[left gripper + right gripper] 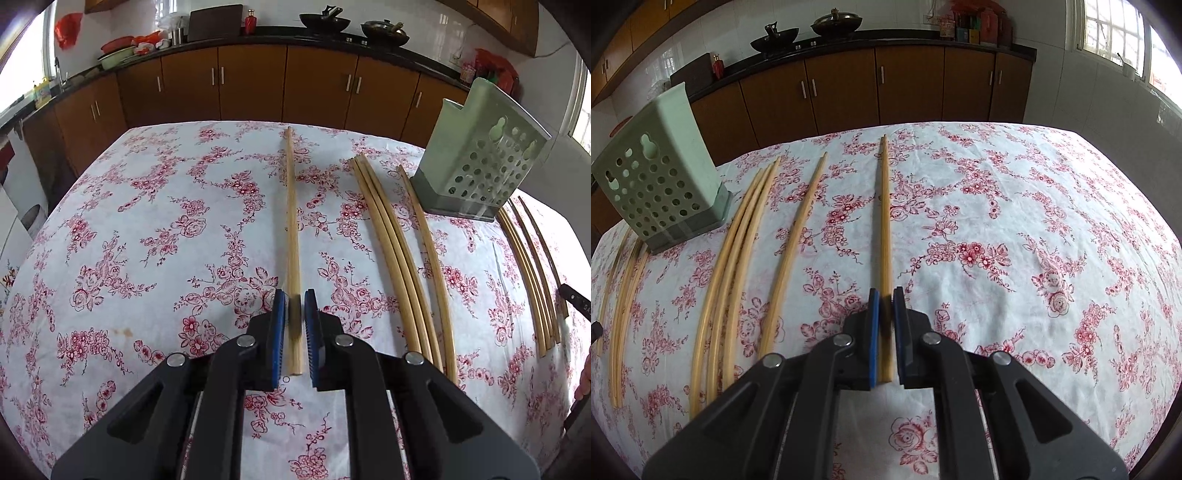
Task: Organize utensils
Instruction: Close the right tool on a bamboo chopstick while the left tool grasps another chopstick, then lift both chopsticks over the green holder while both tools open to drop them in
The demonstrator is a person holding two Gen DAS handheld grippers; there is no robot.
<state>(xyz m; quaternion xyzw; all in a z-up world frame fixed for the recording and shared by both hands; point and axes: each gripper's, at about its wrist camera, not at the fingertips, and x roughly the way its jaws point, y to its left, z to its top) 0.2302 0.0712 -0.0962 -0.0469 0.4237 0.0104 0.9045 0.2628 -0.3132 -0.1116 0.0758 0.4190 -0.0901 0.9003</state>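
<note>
In the left wrist view, my left gripper (294, 306) is shut on a pale wooden chopstick (291, 206) that runs straight away between the blue pads (281, 317). In the right wrist view, my right gripper (885, 306) is likewise shut on a wooden chopstick (885, 214) that points toward the table's far edge. A green perforated utensil holder (480, 162) (661, 173) stands upright between the two sides. Whether either chopstick is off the cloth I cannot tell.
Loose chopsticks lie on the floral tablecloth (147, 229): a group of three (391, 258) and a single one (424, 254), and several past the holder (532, 277). The right view shows three (735, 251), a single (796, 251), and several more (624, 295). Kitchen cabinets (849, 92) stand behind.
</note>
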